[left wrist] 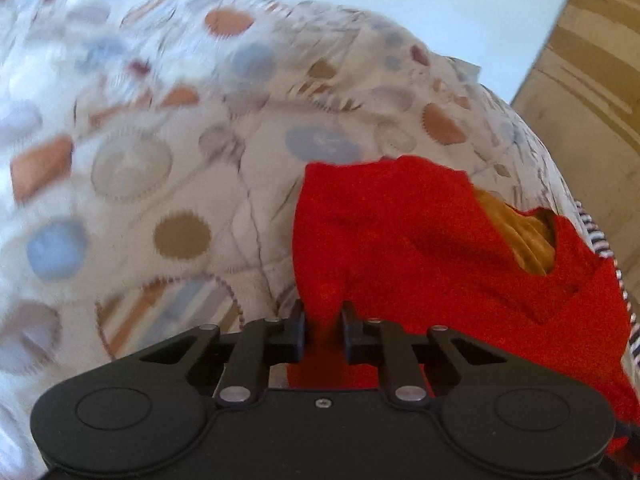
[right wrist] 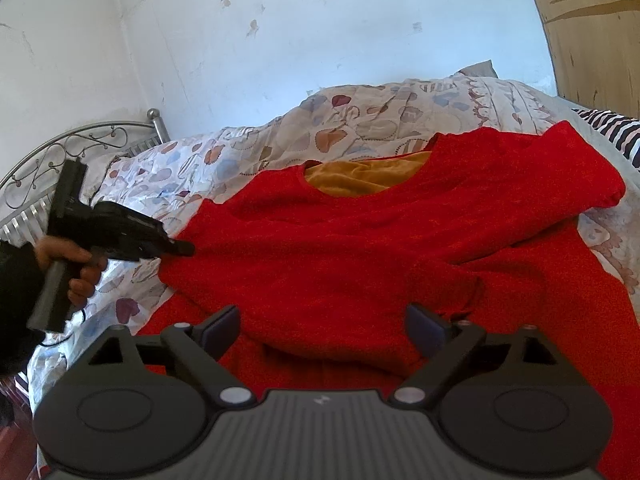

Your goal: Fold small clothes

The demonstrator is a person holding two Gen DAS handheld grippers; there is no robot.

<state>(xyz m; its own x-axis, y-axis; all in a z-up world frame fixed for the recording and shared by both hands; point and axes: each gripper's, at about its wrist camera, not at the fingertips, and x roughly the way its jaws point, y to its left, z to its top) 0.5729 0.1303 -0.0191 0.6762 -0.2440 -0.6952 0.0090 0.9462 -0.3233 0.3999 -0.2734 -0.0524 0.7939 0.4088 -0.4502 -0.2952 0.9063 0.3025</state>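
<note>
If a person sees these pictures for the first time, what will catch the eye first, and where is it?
The bright red sweater spread across the patterned quilt dominates both views, with an orange-brown garment showing through its neckline. The left gripper is pinched on a fold of the red fabric at the sweater's edge. The right gripper hangs wide open over the lower part of the sweater.

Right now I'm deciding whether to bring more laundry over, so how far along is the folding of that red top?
Barely begun. Done: the red top is laid out on the quilt, its right sleeve apparently already folded across it. In hand: the left gripper is pinching its left edge, while the right gripper hovers open above the hem. Left: folding that side in, then the body.
</note>
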